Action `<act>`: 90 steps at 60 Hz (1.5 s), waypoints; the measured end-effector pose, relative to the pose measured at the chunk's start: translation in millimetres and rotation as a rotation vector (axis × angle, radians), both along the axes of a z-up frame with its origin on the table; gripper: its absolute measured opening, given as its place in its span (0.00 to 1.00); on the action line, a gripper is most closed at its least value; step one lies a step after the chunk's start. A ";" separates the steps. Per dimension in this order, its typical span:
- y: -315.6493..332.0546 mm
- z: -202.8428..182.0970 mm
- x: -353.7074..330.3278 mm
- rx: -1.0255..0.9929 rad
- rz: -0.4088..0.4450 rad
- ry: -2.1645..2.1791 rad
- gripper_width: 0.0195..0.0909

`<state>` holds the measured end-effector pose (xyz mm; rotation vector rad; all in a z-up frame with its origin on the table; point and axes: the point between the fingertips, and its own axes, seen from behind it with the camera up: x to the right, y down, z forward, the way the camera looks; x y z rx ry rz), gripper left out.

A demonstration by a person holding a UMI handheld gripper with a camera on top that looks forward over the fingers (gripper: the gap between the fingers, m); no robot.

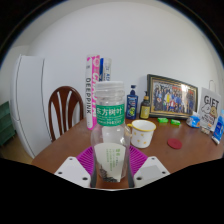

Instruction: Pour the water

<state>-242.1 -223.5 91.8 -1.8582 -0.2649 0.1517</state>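
Bottle (110,125) upright, long axis vertical, gripper (110,168) jaws clamped on it

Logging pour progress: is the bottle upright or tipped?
Upright. The bottle stands vertical between the hand-held gripper's pads, cap on top, not leaning toward the mug.

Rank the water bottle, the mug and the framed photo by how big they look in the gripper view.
1. Water bottle, between the fingers; nearness inflates it.
2. Framed photo.
3. Mug, though it sits nearer than the photo, so this is unsure.
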 end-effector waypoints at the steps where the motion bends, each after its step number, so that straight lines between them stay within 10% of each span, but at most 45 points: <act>1: 1.5 4.4 -3.2 0.002 0.004 0.004 0.33; 28: 110.3 136.9 -73.7 -0.162 0.016 1.058 0.32; 57: 179.7 107.7 -39.1 -0.499 -0.154 2.125 0.32; 90: 174.1 142.8 17.0 -0.165 -0.091 1.004 0.32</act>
